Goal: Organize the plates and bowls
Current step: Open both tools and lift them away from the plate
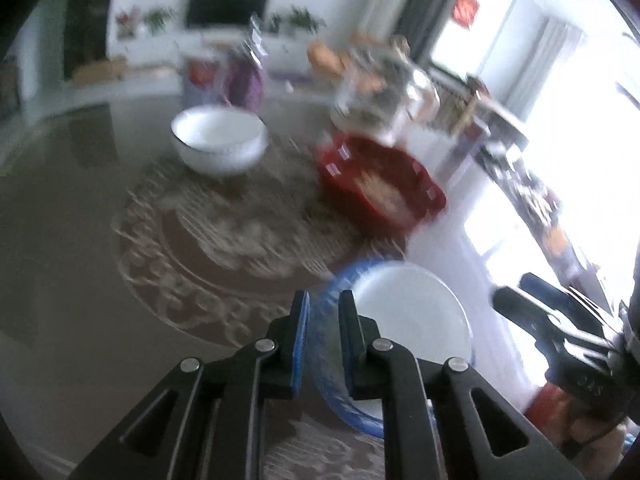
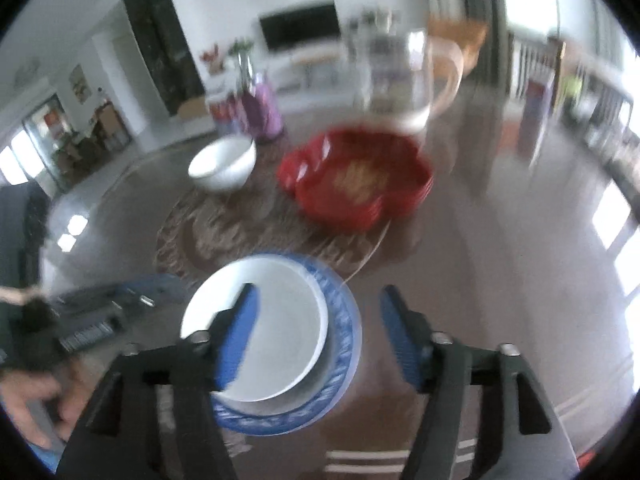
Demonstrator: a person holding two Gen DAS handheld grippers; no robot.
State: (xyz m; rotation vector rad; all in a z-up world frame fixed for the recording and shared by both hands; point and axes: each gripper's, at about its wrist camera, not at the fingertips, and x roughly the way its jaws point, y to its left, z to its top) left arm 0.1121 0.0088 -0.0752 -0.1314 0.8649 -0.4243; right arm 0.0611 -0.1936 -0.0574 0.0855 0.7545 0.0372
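Left gripper (image 1: 323, 336) apparently pinching plate (image 1: 408, 312), level

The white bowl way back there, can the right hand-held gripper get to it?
Probably yes. The right hand-held gripper is open, and only bare table and mat lie before the white bowl.

Glossy white glazed ceramic on the bowl (image 1: 219, 140) and small plate (image 2: 256, 328); blue-patterned glaze on the larger plate (image 2: 344, 344) beneath. Shiny red plastic-looking dish (image 2: 356, 176). Clear glass jug (image 2: 400, 76). Polished, reflective brown worktop (image 1: 60, 232) — lace-like mat (image 1: 224, 240) on it. Matt black gripper (image 1: 323, 336) arms, silvery metal pins, blue pads.
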